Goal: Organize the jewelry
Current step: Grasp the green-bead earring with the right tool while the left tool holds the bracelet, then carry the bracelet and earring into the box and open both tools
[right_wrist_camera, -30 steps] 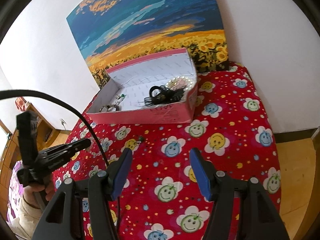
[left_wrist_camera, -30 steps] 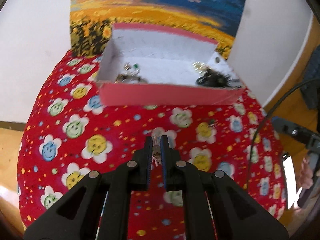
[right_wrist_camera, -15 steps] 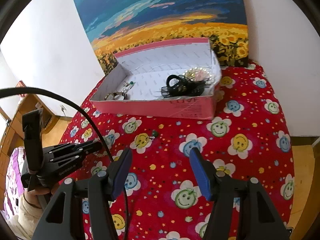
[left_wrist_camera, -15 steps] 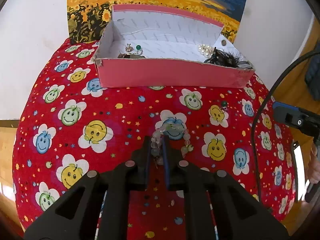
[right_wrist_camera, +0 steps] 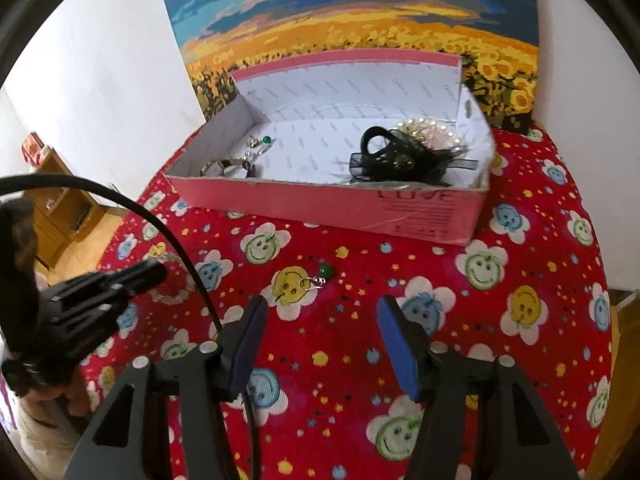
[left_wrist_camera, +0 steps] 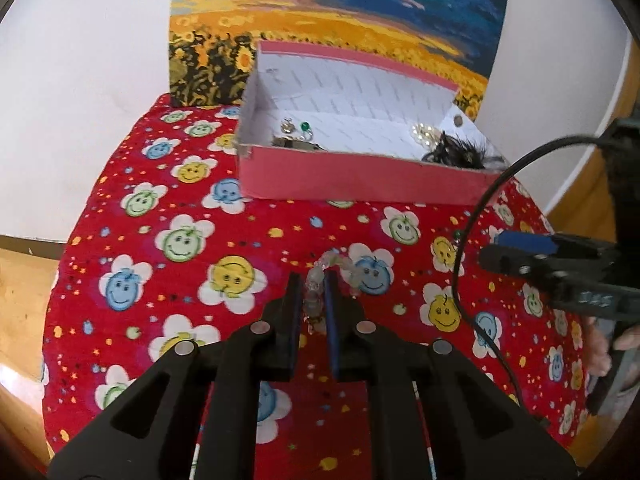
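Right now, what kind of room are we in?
Probably a room in a home: a sunflower painting leans on a white wall, a smiley-flower cloth covers the table, and wooden furniture stands behind.

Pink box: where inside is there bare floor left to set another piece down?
Pink box: bare white floor in the middle, between the small earrings and watch at the left end and the black bow at the right end. The right end is crowded: the bow lies against a pearl piece.

Smiley-flower red cloth (left_wrist_camera: pixel 168 216), sunflower painting (right_wrist_camera: pixel 360 20)
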A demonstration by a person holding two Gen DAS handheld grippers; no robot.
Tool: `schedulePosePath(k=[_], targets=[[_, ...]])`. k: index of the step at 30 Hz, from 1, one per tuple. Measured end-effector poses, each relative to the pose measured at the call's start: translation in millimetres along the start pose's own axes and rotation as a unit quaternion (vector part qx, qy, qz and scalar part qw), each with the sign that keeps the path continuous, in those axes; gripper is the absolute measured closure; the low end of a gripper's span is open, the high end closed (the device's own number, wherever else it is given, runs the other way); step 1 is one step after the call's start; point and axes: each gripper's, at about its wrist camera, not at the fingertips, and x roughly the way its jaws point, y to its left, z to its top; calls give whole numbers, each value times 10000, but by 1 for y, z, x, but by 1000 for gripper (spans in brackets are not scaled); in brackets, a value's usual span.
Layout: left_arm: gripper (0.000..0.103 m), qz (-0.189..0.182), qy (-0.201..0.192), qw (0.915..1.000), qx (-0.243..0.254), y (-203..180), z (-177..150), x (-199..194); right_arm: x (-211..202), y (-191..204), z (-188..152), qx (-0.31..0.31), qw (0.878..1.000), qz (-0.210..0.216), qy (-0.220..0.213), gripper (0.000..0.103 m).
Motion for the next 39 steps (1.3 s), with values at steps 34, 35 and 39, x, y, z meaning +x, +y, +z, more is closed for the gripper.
schedulePosePath(k=[34,35,39], targets=[[94,-168,-370,9990,-205,12,10,-34,18,29,14,-289,9988,-282,-268,92],[94,-193,-396,9989,-179,10,12,-37,12,30,15,-310,9987,-234,-321,92],[94,-253,-530,9983,-18,-1,30,-46,-13,32,21,-308,9980,-25,-555,92]])
